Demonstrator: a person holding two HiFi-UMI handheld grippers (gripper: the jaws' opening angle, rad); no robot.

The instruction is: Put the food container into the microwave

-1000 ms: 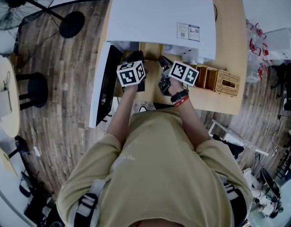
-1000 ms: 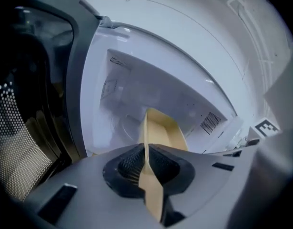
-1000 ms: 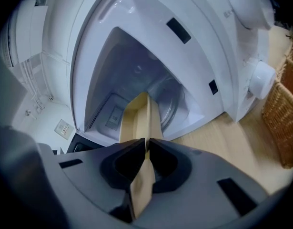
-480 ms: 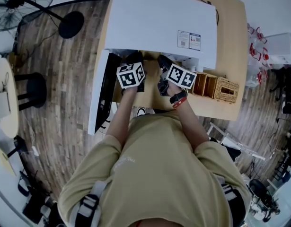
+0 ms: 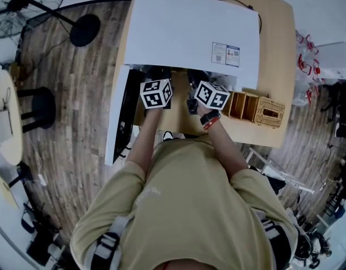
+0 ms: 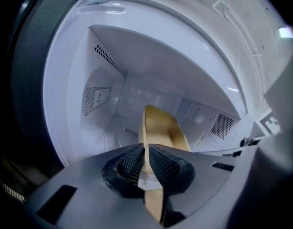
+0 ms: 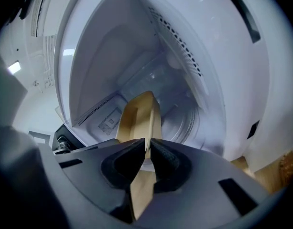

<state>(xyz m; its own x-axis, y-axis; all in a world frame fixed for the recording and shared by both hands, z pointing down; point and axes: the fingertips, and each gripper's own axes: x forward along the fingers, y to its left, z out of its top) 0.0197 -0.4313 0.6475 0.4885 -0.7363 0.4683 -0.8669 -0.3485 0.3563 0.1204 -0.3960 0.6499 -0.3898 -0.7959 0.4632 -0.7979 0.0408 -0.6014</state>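
A tan food container (image 6: 160, 128) hangs between both grippers, each clamped on one of its rims. In the left gripper view my left gripper (image 6: 145, 162) is shut on the container's edge, and the container reaches into the white microwave cavity (image 6: 113, 104). In the right gripper view my right gripper (image 7: 147, 157) is shut on the opposite rim of the container (image 7: 139, 116). From the head view the left gripper (image 5: 156, 93) and right gripper (image 5: 211, 94) sit at the mouth of the white microwave (image 5: 189, 30); the container itself is hidden there.
The microwave door (image 5: 121, 111) stands swung open to the left. A wicker organizer (image 5: 257, 107) sits on the wooden table (image 5: 277, 27) to the right of the microwave. A fan (image 5: 26, 1) and a stool (image 5: 40, 106) stand on the floor at left.
Both grippers have moved forward, carrying the container farther into the microwave opening. Their marker cubes now sit closer under the microwave's front edge.
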